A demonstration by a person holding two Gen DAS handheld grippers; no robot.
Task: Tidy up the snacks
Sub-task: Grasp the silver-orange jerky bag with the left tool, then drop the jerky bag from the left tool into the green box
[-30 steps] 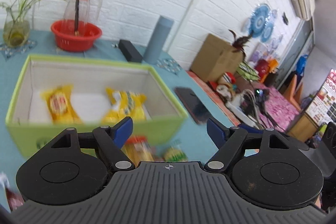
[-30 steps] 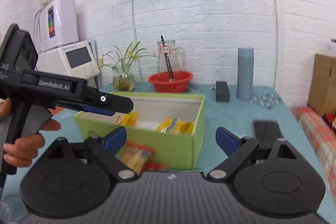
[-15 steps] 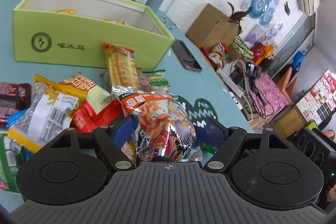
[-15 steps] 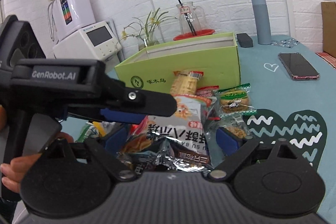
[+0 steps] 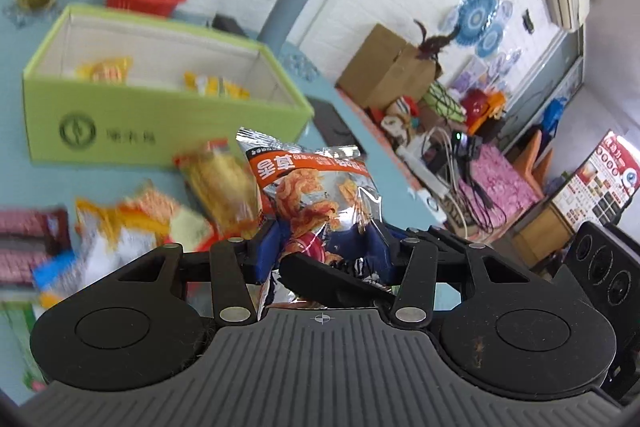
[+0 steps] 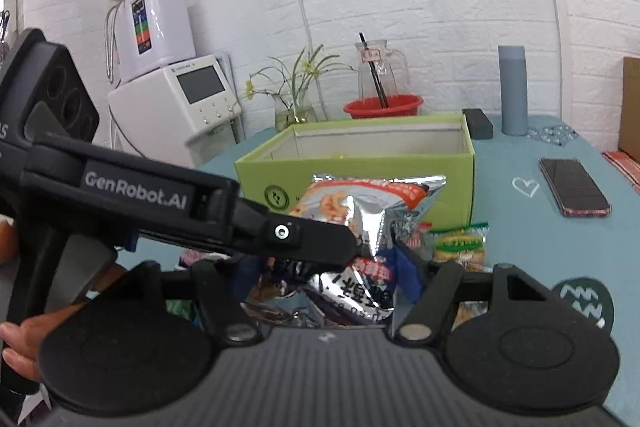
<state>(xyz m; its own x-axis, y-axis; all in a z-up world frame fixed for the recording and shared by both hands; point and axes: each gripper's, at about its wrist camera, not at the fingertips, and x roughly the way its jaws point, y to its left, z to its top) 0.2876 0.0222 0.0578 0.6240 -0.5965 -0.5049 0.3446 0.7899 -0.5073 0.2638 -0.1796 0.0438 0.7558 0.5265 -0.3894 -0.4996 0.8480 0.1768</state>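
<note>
A silver and orange snack bag is pinched between the blue pads of my left gripper and raised off the pile. The same bag shows in the right wrist view, where my right gripper is also shut on its lower part. The left gripper's arm crosses in front there. The green box stands behind, open on top, with yellow packets inside. Loose snacks lie on the blue table in front of the box.
A phone lies right of the box. A red bowl with a glass jug, a flower vase, a grey cylinder and a black block stand behind it. A biscuit pack lies near the right gripper.
Both grippers came down from above the box to the snack pile, closed on the silver and orange bag, and have lifted it up off the pile.
</note>
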